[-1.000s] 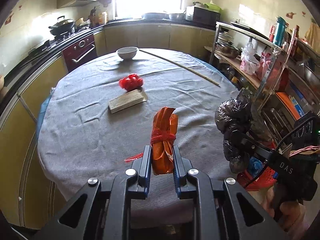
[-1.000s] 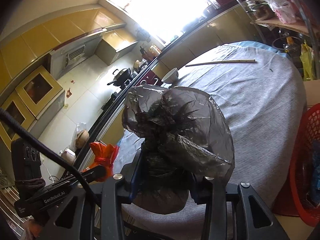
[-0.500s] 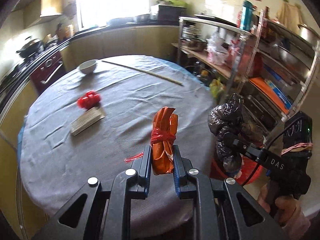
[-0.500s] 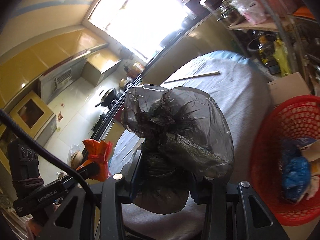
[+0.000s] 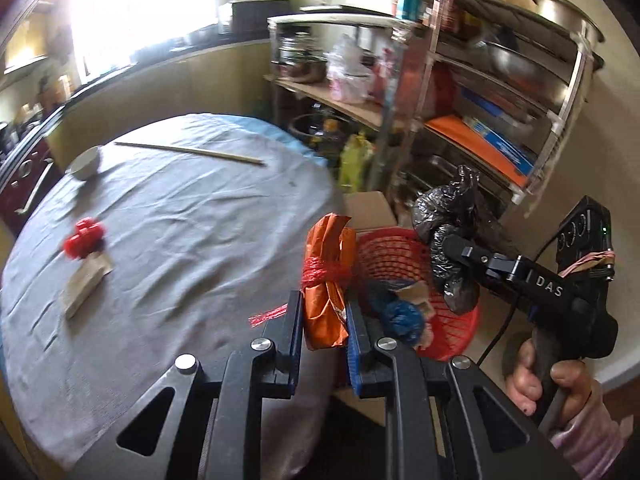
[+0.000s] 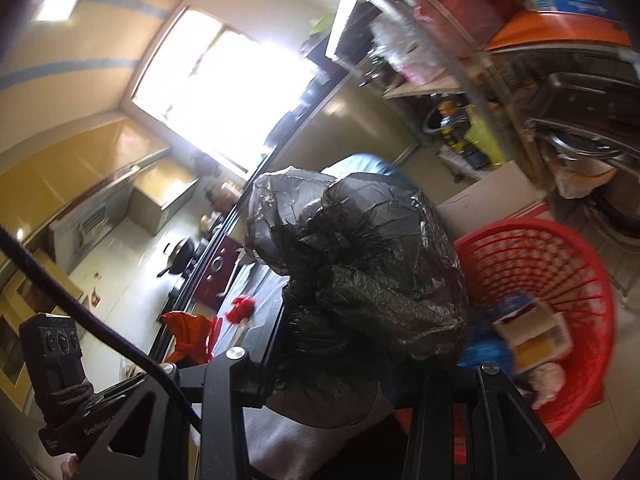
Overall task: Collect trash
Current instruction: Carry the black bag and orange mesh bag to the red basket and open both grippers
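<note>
My left gripper (image 5: pixel 323 318) is shut on an orange wrapper bundle (image 5: pixel 328 280) tied with red string, held at the table's right edge beside a red mesh basket (image 5: pixel 394 258). My right gripper (image 6: pixel 347 354) is shut on a crumpled black plastic bag (image 6: pixel 360 264), which hangs over the near left rim of the red basket (image 6: pixel 560 264). The right gripper with the black bag (image 5: pixel 454 232) also shows in the left wrist view, over the basket's right side. Inside the basket lie a blue bag (image 5: pixel 400 316) and a small carton (image 6: pixel 532 332). The orange bundle (image 6: pixel 190 334) shows low left in the right wrist view.
On the grey-clothed round table (image 5: pixel 168 240) remain a red crumpled item (image 5: pixel 84 236), a flat paper packet (image 5: pixel 86 282), a white bowl (image 5: pixel 86 164) and a long stick (image 5: pixel 188 152). A metal shelf rack (image 5: pixel 460 92) and a cardboard box (image 5: pixel 368 208) stand behind the basket.
Both grippers have swung to the right, away from the table's middle, with their loads still held. The red basket has come into view beneath them.
</note>
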Demonstrator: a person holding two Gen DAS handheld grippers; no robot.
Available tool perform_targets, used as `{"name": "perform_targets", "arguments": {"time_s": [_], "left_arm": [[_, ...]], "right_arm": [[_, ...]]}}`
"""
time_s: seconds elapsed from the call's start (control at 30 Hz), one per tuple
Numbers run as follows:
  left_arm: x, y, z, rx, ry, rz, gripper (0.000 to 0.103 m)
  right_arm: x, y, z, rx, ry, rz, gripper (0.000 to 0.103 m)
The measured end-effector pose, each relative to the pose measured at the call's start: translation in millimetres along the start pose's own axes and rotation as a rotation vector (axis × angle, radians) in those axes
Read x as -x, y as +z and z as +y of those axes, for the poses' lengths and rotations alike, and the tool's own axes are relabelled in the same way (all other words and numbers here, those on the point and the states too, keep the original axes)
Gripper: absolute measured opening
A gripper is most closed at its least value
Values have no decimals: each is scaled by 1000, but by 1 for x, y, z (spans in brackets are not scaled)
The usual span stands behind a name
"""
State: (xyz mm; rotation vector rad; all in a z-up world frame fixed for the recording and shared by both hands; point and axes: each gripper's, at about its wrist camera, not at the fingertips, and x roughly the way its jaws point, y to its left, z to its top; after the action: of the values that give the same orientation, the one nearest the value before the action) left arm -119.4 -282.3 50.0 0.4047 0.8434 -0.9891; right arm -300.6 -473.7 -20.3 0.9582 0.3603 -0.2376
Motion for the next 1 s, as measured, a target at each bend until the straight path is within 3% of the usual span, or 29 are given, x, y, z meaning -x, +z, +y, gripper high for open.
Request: {"name": "perform_targets", "arguments": {"time_s": [0.27,0.53,0.57,0.63,0.8,1.0], "left_arm": [[-48,14,-43,-59,-122,96,20],[-85,19,-71,-87,-139,163,23],[-87,19,-71,-87,-137,166,26],[-90,20,-69,-80,-128,167,50],[-77,18,-50,-52,-101,123,52],[-49,2,-11,12,-19,75,63]], "right_arm": [[13,2,-42,-52,-107,6,43],[9,-9,-76,-148,-153,65,45],[10,-9,-78,-164,-157,63,57],[12,-8,-84,-187,-159,48,68],[20,-3,-87,-186,-162,15,69],[22,-3,-75,-162,-138,4,69]]}}
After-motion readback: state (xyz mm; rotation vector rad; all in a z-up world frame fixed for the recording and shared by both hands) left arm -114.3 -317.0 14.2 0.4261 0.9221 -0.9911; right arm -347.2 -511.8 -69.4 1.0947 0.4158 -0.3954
